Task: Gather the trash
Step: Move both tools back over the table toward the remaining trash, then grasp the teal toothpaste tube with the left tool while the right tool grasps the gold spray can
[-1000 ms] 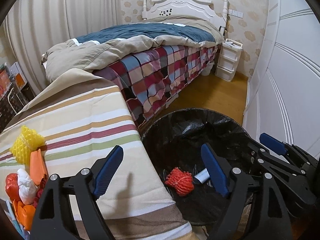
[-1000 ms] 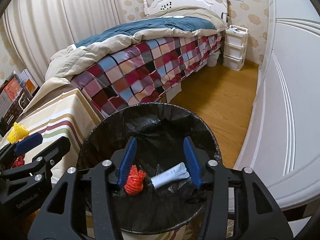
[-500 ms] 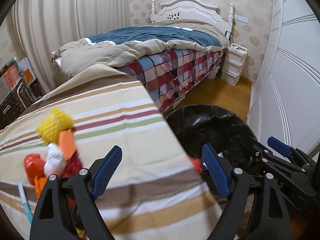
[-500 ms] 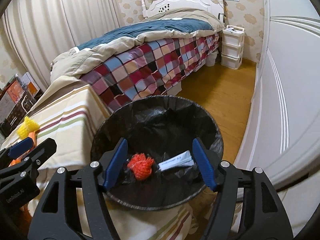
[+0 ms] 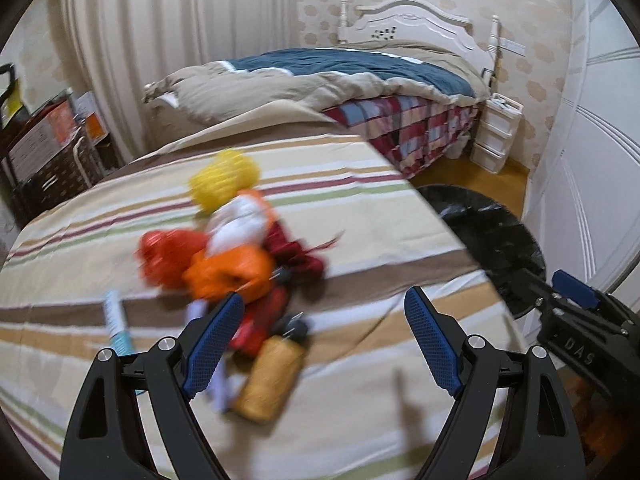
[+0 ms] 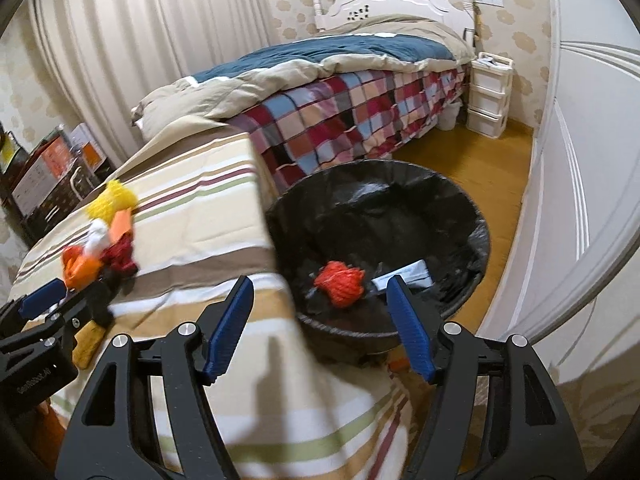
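Observation:
A pile of trash [image 5: 236, 256] lies on the striped tablecloth [image 5: 360, 220]: a yellow foam net [image 5: 224, 178], white, red and orange pieces, a brown packet [image 5: 270, 378] and a thin tube [image 5: 116, 322]. The view is blurred. My left gripper [image 5: 320, 340] is open and empty, hovering just right of the pile. My right gripper [image 6: 320, 320] is open and empty, above the table corner beside the black-lined bin [image 6: 476, 216]. The bin holds a red net ball [image 6: 340, 282] and a white tube [image 6: 408, 274]. The pile also shows in the right wrist view [image 6: 100, 240].
A bed [image 6: 340, 92] with a plaid cover stands behind the table. A white wardrobe [image 6: 580, 160] runs along the right. A white drawer unit [image 6: 490, 96] sits by the headboard. Shelves with boxes [image 5: 44, 148] stand at the left. Wood floor [image 6: 480, 152] lies between bed and wardrobe.
Both grippers have swung left, away from the bin and over the table. The trash pile has come to the middle of the left wrist view. Both stay open.

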### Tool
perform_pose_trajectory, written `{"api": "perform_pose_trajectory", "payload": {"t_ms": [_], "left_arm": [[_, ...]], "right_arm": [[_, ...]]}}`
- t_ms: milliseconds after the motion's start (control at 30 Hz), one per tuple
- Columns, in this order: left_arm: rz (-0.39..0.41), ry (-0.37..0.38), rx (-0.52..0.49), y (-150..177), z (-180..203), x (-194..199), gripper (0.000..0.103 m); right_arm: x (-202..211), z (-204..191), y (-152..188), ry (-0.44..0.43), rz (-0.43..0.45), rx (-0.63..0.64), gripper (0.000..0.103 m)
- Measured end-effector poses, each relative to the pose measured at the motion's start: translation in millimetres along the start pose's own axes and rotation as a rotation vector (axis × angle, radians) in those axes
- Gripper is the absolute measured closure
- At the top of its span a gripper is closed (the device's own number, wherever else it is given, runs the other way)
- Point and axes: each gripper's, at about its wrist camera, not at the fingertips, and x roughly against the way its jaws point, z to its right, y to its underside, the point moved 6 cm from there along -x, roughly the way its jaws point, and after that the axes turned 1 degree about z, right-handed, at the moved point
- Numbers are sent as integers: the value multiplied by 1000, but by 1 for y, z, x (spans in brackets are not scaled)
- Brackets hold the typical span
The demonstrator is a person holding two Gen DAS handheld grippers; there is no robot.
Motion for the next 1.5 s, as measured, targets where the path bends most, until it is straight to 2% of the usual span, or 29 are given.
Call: {"api": "perform_pose_trajectory", "payload": {"t_ms": [567, 700, 900, 1133, 1233, 1500], "left_arm": [[-8, -130, 116, 40, -105, 27, 21], [-10, -171, 136, 49, -131, 28, 21], [-22, -178, 205, 57, -161, 31, 21], [-30, -177, 225, 57, -171, 29, 21], [-32, -177, 219, 56, -171, 26, 21], [-53, -178, 204, 51, -164, 15, 21]], "right_arm": [[2, -115, 33, -121, -63, 144, 34], [-1, -142, 37, -143, -75, 185, 27], [-7, -172, 41, -158, -92, 237, 27], [-16, -187, 48, -149, -129, 284, 27], [-17, -182, 50, -147, -140, 273, 33], [-20, -174, 47, -144, -141, 272, 62]]}}
